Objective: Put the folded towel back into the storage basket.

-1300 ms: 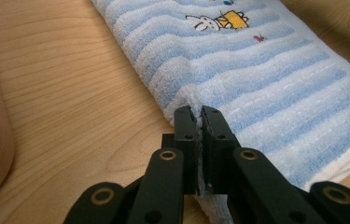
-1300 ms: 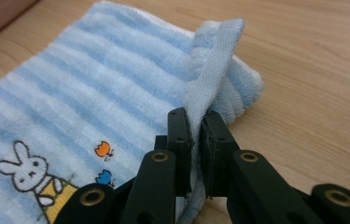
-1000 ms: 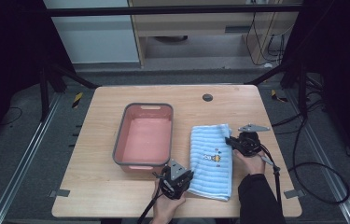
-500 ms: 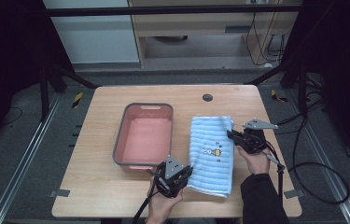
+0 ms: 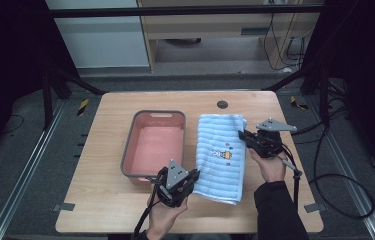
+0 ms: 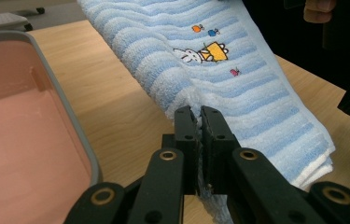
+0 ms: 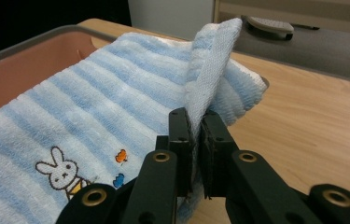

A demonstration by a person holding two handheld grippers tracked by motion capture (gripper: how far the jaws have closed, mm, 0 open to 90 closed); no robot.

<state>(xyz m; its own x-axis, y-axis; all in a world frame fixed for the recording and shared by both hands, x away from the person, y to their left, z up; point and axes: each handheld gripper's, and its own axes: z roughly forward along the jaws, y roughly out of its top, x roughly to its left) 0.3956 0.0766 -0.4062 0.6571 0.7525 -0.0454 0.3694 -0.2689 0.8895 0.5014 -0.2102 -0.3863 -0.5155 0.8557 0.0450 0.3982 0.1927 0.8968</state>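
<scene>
Both grippers have risen since the earlier frames, lifting the towel's (image 5: 221, 152) two long edges off the worktop (image 5: 100, 210); the cloth now sags between them where it lay flat a second ago. Left gripper (image 5: 181, 181): jaws closed on the near left edge, a thin fold of terry pinched between the pads, as the left gripper view shows (image 6: 199, 122). Right gripper (image 5: 249, 136): jaws closed on the far right edge, where a flap of cloth stands up out of the pinch in the right gripper view (image 7: 197, 122). Towel: folded, pale blue with white stripes and a small embroidered rabbit, lying just right of the tray (image 5: 129, 157) and partly resting on the worktop at its middle.

Handling, as judged from these views: the towel is light, soft and wholly limp, so it will drape and swing from whatever points hold it, and its folded layers may slide apart or drop open if only the top layer is caught. It is neither fragile nor slippery; terry grips well. Best hold is at the edges or corners, taking all layers deep between the pads, with the two grips well apart to keep the cloth taut.
</scene>
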